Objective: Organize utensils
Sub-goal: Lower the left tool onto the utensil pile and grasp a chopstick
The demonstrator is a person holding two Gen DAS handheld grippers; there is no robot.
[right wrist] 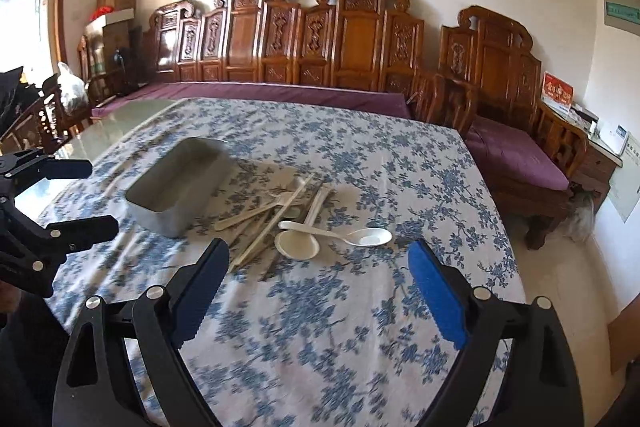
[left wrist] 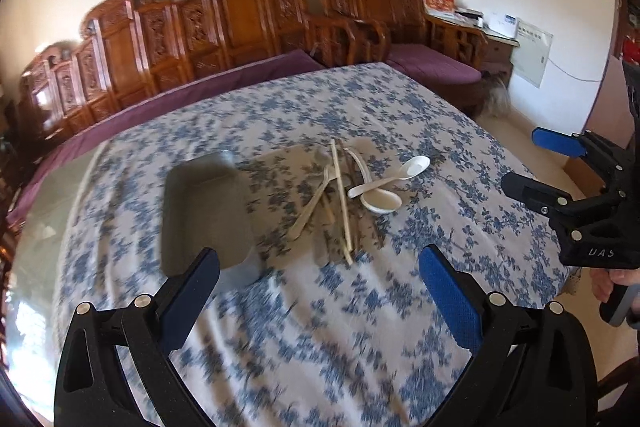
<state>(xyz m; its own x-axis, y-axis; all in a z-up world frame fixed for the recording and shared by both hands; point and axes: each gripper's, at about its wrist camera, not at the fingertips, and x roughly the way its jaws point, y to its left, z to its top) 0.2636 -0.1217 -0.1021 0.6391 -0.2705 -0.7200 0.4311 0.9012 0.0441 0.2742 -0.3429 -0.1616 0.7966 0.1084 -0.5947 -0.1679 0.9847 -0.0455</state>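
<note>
A pile of utensils lies mid-table: white spoons, pale chopsticks and a slim pale spoon. A grey metal tray stands empty just left of the pile. My left gripper is open and empty, above the cloth short of the pile. My right gripper is open and empty, near the white spoons; it also shows in the left wrist view. The left gripper appears at the left edge of the right wrist view.
The table wears a blue-flowered white cloth, with bare glass at its left edge. A carved wooden bench with purple cushions runs behind the table. A floor gap lies to the right.
</note>
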